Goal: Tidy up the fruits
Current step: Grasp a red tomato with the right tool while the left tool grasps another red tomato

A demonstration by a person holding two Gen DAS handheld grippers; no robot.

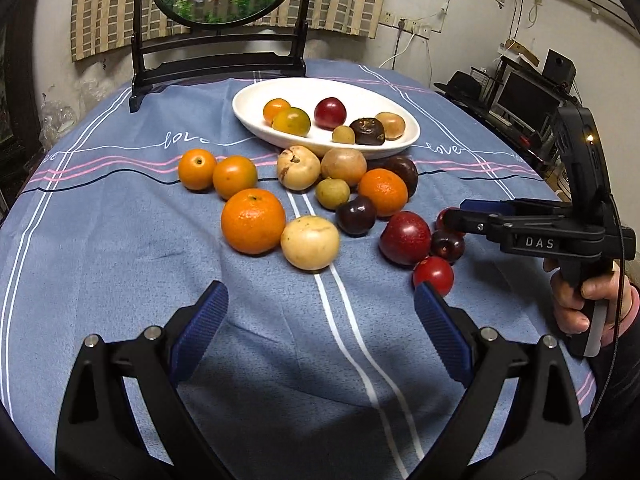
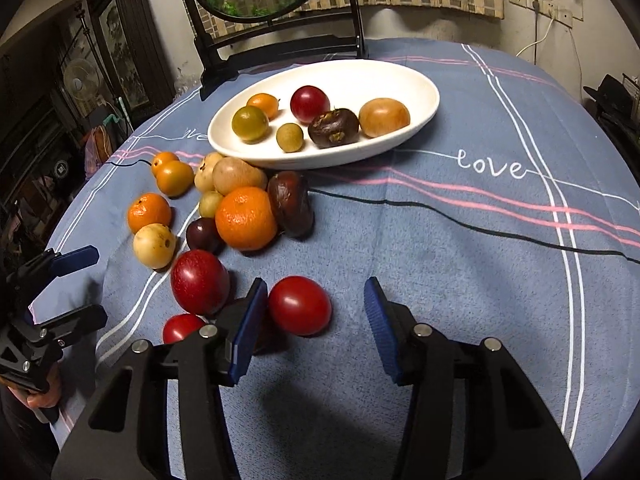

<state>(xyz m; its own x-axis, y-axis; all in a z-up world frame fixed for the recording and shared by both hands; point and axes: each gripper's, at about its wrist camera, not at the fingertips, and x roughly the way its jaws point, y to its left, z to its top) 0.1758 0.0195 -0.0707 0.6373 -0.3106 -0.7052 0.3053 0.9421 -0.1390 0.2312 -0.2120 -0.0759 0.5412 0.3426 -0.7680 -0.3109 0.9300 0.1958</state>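
Here the right gripper (image 2: 316, 312) is apart, a red tomato (image 2: 299, 305) touching its left pad. The left gripper (image 1: 320, 312) gapes over bare cloth. At twelve o'clock, the white bowl (image 2: 400, 76) holds six fruits.

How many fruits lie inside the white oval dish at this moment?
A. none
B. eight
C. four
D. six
D: the white oval dish holds six fruits, two orange-green citrus, a red plum, a small longan-like fruit, a dark wrinkled fruit and a tan round fruit.
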